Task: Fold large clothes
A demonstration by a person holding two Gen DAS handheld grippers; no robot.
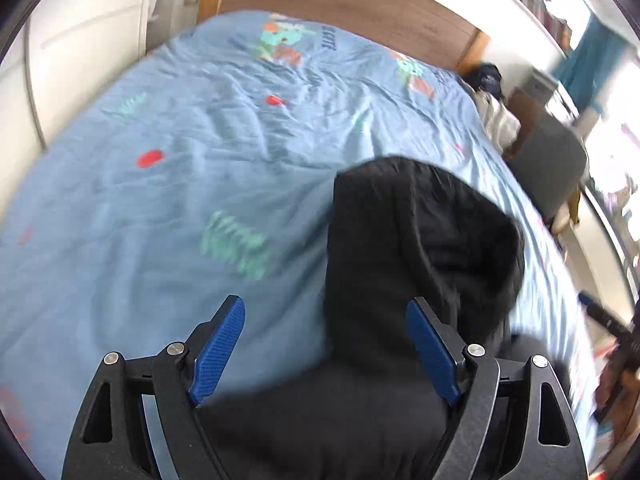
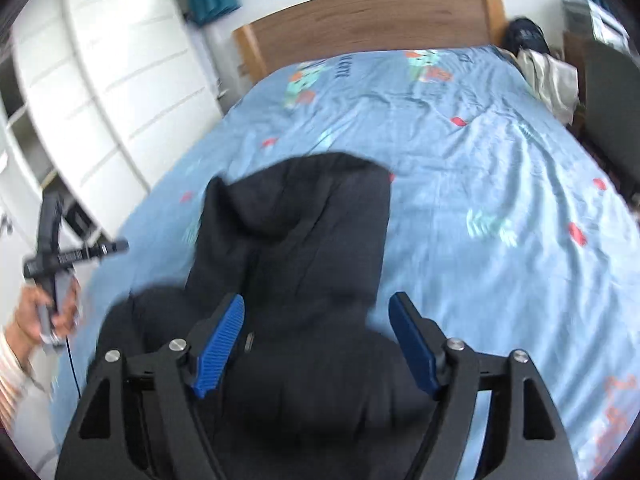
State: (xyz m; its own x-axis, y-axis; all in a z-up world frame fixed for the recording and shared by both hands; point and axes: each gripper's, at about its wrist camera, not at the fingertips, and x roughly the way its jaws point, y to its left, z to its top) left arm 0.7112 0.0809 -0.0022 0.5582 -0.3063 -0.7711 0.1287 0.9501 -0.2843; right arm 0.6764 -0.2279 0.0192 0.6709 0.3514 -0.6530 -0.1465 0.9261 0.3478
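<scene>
Nearest to me, the left gripper [image 1: 324, 354] has its blue fingers [image 1: 218, 354] spread wide with nothing pinched: the near part of the black garment [image 1: 416, 240] lies beneath and between them, but neither pad presses on cloth. The right gripper [image 2: 316, 346] is in the same condition, fingers [image 2: 416, 350] released, the dark fabric passing under the gap without contact that I can confirm. I judge the step in hand to be a release between folds: the garment has been laid down and both tools stand free of it. The garment rests on the bed [image 1: 132, 216], on the near half of the blue printed cover, toward the bed's right side in the left wrist view and left of centre in the right wrist view. Its long axis runs near to far, roughly in line with the bed's length, with the bulkier bunched mass at the near end and a narrower folded end pointing toward the headboard [image 2: 372, 16]. Motion blur hides the seams, so I cannot tell which end is collar or hem. The next move, in my judgement, calls for re-gripping two matching edge points and carrying one end over the other along that axis. At the left edge of the right wrist view, the person's hand [image 2: 48, 312] grips the other tool's handle. Farther off, loose clothing [image 2: 552, 76] lies at the far right corner.
</scene>
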